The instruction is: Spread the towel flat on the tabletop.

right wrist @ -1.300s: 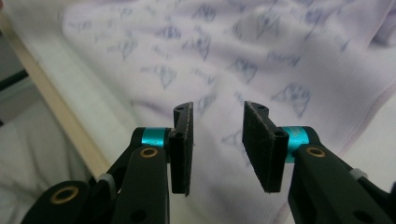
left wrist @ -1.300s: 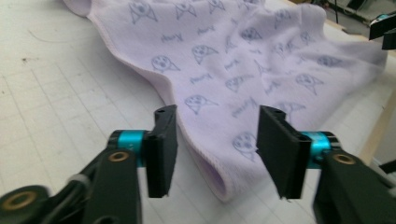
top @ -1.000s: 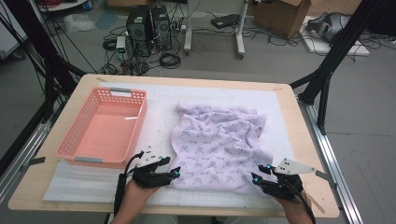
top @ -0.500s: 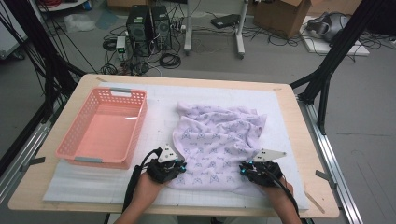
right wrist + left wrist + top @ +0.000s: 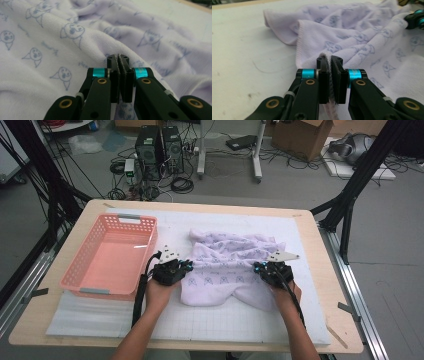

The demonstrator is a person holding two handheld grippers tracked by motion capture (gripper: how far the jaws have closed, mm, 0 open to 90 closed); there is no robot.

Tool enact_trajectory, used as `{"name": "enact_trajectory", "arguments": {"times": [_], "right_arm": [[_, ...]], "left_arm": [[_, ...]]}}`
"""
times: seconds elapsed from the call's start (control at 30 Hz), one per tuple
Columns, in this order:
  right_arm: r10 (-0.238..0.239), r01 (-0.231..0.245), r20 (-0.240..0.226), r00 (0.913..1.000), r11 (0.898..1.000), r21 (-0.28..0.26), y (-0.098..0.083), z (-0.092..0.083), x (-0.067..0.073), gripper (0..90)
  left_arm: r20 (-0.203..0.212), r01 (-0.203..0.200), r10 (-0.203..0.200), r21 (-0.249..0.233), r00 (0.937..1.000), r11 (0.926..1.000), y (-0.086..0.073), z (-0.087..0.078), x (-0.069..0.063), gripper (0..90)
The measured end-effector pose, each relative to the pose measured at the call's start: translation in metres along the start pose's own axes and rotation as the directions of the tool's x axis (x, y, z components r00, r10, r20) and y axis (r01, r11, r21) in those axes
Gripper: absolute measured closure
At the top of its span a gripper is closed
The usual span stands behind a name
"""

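Both grippers have moved away from the table's near edge since the earlier pictures, and the near hem of the pale lilac terry towel printed with small blue animal faces (image 5: 231, 270) has gone with them: it lay flat and spread toward the person, and now its near part is bunched and folded up toward the towel's middle. Over the same stretch both pairs of jaws have been closing, with towel cloth between them. In the high view the left gripper (image 5: 186, 266) sits at the towel's left edge and the right gripper (image 5: 258, 268) at its right edge, each held by a hand coming in from below the towel. That view shows where the towel lies: on the white gridded mat (image 5: 210, 325) covering the wooden table (image 5: 65, 330), just to the right of the pink slotted plastic basket (image 5: 82, 265) and not touching it. It does not show the jaws closely. The left gripper view does: the black jaws stand almost together, pinching a thin ridge of the towel's (image 5: 367, 40) hemmed edge, with bare mat to the left of the towel. The right gripper view shows its jaws likewise nearly together, clamped on a raised fold of the towel (image 5: 62, 37), whose cloth surrounds them, a strip of mat beyond the towel's far edge.
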State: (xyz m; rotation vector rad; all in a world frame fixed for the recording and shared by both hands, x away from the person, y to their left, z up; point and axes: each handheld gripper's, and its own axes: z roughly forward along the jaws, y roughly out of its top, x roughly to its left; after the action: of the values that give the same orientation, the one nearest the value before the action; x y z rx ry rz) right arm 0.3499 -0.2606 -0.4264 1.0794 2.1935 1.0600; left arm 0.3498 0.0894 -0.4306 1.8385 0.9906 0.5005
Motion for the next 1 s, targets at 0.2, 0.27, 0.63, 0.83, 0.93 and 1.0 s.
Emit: {"name": "enact_trajectory", "arguments": {"times": [0.2,0.27,0.63,0.83,0.93,1.0], "right_arm": [[-0.032,0.035,0.097,0.9948,0.999,-0.028,0.01,0.018,0.0,88.5],[-0.018,0.02,0.086,0.9962,1.0,-0.02,0.01,0.021,0.0,86.7],[0.077,-0.07,0.057,0.9953,0.99,-0.123,-0.014,-0.049,-0.014,66.2],[0.169,-0.168,0.033,0.9851,0.985,-0.038,-0.051,-0.068,-0.022,65.0],[0.183,-0.183,-0.016,0.983,0.983,-0.01,-0.064,-0.069,-0.016,61.9],[0.17,-0.169,-0.04,0.9846,0.985,0.018,-0.068,-0.067,-0.012,61.6]], "left_arm": [[-0.079,-0.009,0.007,-0.027,0.9968,0.9996,0.001,0.016,0.003,84.4],[-0.065,0.019,-0.02,-0.008,0.9977,0.9998,0.0,0.016,0.003,78.2],[0.024,0.032,-0.033,0.021,0.9992,0.9993,-0.018,-0.023,-0.007,45.3],[0.087,0.069,-0.075,0.074,0.9934,0.9949,-0.036,-0.037,-0.013,45.5],[0.102,0.059,-0.067,0.077,0.9926,0.9953,-0.041,-0.046,-0.016,46.5],[0.12,0.055,-0.066,0.094,0.9906,0.9941,-0.044,-0.048,-0.018,48.3]]}}
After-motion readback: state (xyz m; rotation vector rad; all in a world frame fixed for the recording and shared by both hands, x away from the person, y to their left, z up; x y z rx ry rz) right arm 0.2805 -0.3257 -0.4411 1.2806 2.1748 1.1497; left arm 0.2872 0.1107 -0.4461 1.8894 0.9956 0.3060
